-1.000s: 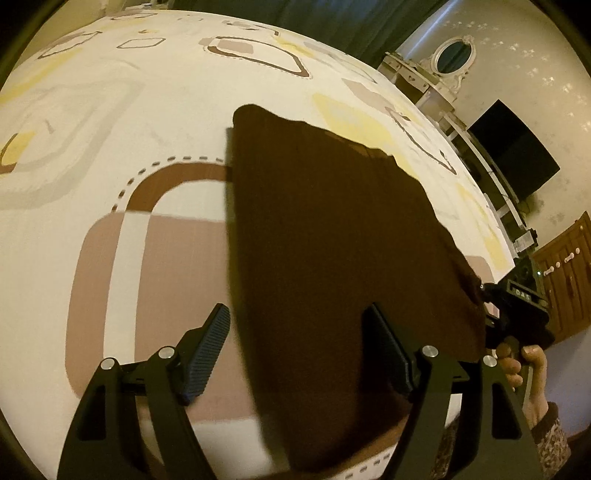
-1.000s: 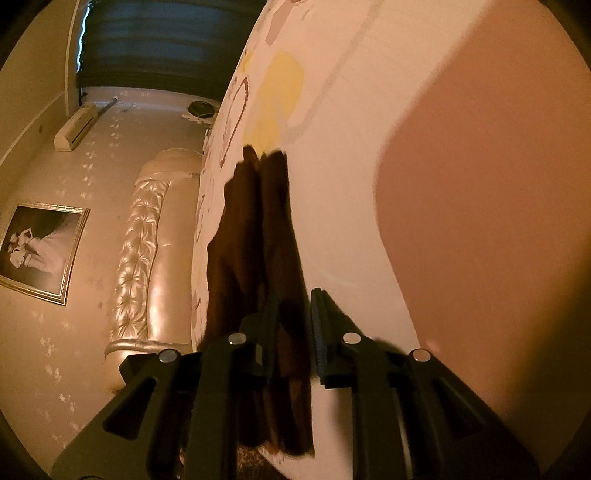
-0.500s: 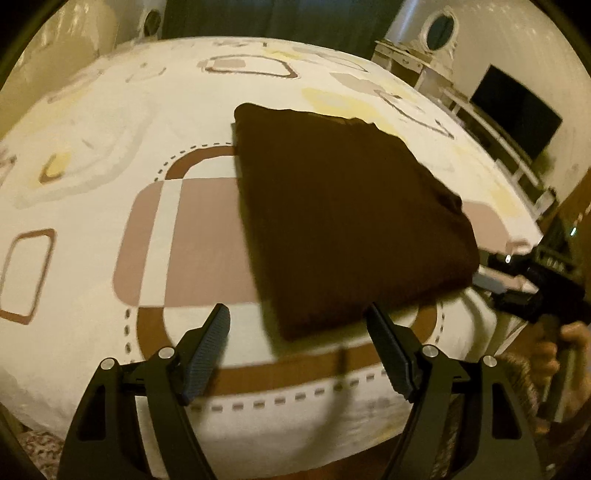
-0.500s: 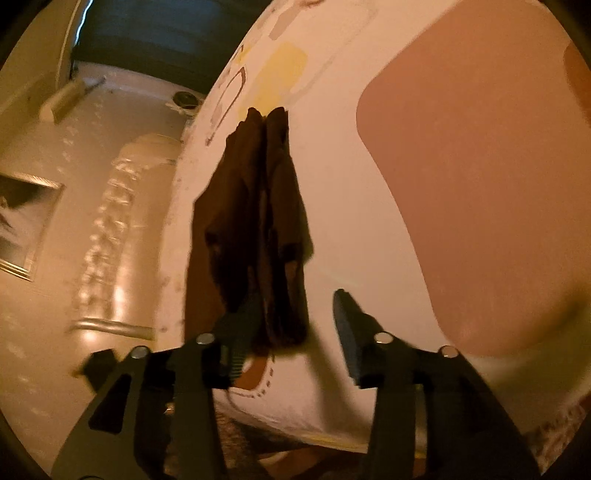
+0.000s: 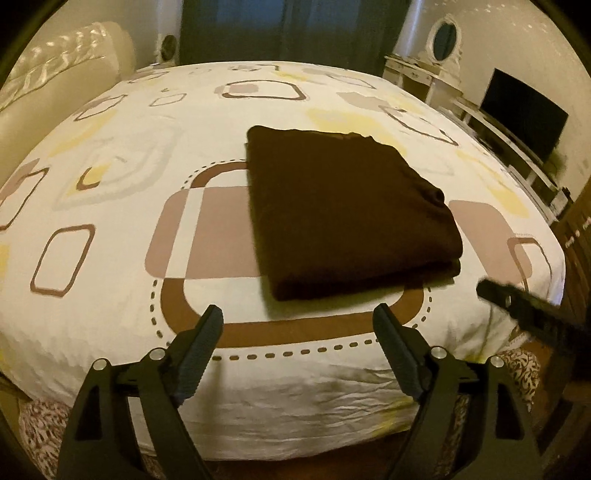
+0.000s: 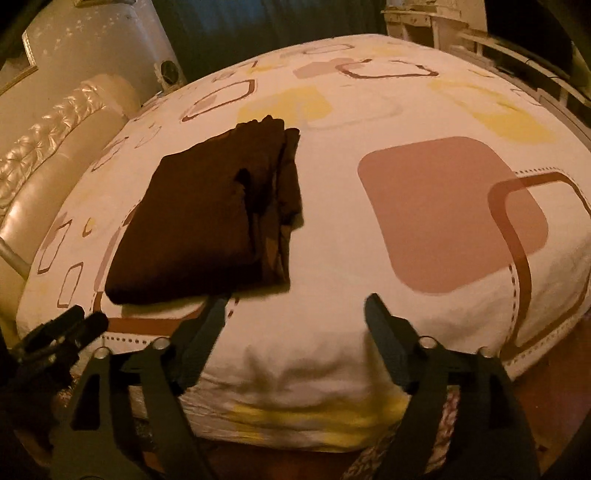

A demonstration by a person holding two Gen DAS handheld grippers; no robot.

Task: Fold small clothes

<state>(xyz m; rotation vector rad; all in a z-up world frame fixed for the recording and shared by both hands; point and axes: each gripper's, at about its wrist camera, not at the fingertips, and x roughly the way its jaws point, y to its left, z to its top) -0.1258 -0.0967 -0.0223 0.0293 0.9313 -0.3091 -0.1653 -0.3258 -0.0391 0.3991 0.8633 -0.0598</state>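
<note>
One dark brown garment (image 5: 347, 218) lies folded into a flat, roughly rectangular stack on the bed (image 5: 110, 280), near the foot edge and a little toward the side where the padded headboard (image 5: 55, 85) runs. From the left wrist view its top surface looks smooth and its near edge shows stacked layers; from the right wrist view (image 6: 207, 218) the side facing that camera is looser, with several layer edges and a few small wrinkles showing. It rests across a brown rounded-square motif with a dashed outline (image 5: 295, 328) printed on the white bedsheet, which also carries yellow and beige squares. Nothing touches the garment. Both grippers hang off the foot of the bed, short of the mattress edge and apart from the cloth. On the left gripper (image 5: 297, 332) the jaws stand wide apart and hold nothing, with the garment's near edge seen beyond the gap. On the right gripper (image 6: 295, 321) the jaws are likewise spread wide and empty, the garment lying ahead and to its left. Each gripper shows at the edge of the other's view, blurred. Beyond the bed stand a dark curtain (image 5: 288, 29), a white dressing table with an oval mirror (image 5: 445, 40), and a dark television screen (image 5: 524, 114) on a low white unit.
</note>
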